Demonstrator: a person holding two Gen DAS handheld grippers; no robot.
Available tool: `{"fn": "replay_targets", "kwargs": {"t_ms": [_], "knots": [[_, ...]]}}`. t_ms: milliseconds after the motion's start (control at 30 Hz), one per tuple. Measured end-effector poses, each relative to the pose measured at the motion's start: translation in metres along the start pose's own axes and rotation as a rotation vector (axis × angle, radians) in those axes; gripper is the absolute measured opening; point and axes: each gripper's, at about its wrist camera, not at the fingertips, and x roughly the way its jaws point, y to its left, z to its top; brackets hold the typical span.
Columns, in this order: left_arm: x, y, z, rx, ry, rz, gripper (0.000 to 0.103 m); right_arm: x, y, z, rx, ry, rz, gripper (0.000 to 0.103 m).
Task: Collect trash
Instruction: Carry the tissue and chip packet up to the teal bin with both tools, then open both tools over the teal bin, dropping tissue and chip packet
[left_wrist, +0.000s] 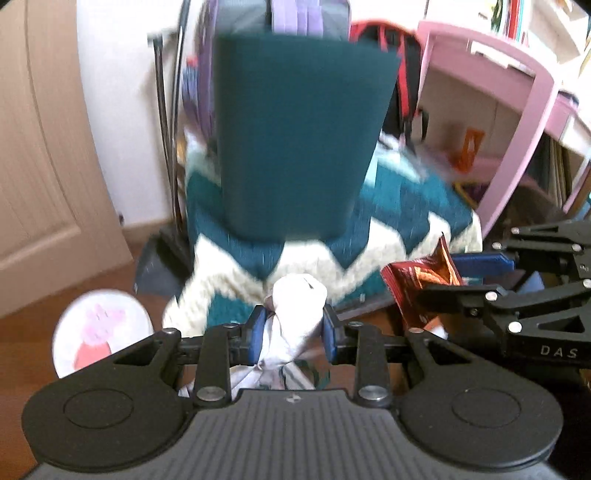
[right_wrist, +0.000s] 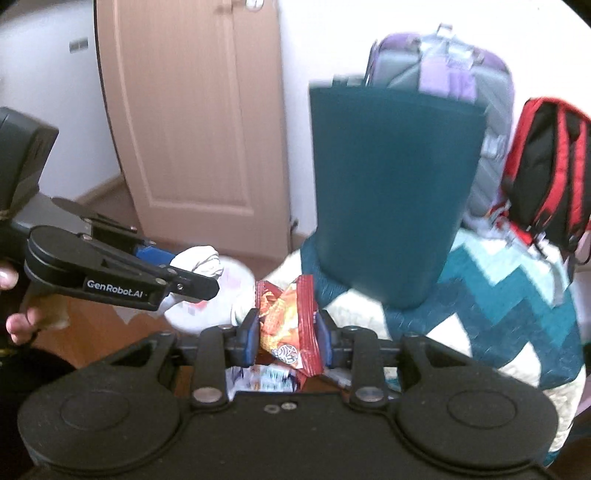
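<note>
The left gripper (left_wrist: 294, 328) is clamping a crumpled white tissue (left_wrist: 295, 314); the right gripper (right_wrist: 286, 332) is pinching a red snack wrapper (right_wrist: 286, 321). The teal bin (left_wrist: 299, 136) is standing at 12 o'clock on the zigzag blanket (left_wrist: 388, 236).

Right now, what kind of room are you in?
Probably a child's bedroom: a pink desk, a red and black backpack and a purple backpack stand by a zigzag rug.
</note>
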Motion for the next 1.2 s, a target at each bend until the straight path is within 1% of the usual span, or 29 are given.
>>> {"fn": "replay_targets", "kwargs": {"t_ms": [167, 367, 533, 667, 800, 933, 1033, 1100, 1200], "knots": [[-0.035, -0.021, 0.035, -0.017, -0.120, 0.006, 0.030, -0.034, -0.008, 0.028, -0.015, -0.116, -0.033, 0.030], [-0.060, -0.041, 0.083, -0.029, -0.235, 0.012, 0.030, -0.067, -0.024, 0.068, -0.023, -0.244, -0.072, 0.030], [-0.072, -0.048, 0.131, -0.081, -0.329, 0.016, 0.031, -0.076, -0.043, 0.100, -0.034, -0.322, -0.110, 0.030], [-0.074, -0.052, 0.171, -0.087, -0.386, 0.047, 0.031, -0.070, -0.062, 0.128, -0.027, -0.358, -0.132, 0.030], [-0.068, -0.055, 0.209, -0.076, -0.402, 0.068, 0.031, -0.061, -0.076, 0.148, -0.026, -0.365, -0.163, 0.030], [-0.055, -0.058, 0.241, -0.079, -0.404, 0.083, 0.031, -0.044, -0.097, 0.160, 0.008, -0.348, -0.172, 0.030], [-0.040, -0.054, 0.260, -0.119, -0.402, 0.057, 0.031, -0.029, -0.112, 0.165, 0.037, -0.324, -0.163, 0.031], [-0.027, -0.053, 0.270, -0.124, -0.391, 0.057, 0.031, -0.018, -0.121, 0.167, 0.048, -0.305, -0.161, 0.030], [0.000, -0.053, 0.278, -0.111, -0.354, 0.072, 0.031, -0.001, -0.129, 0.168, 0.046, -0.272, -0.162, 0.030]]}}
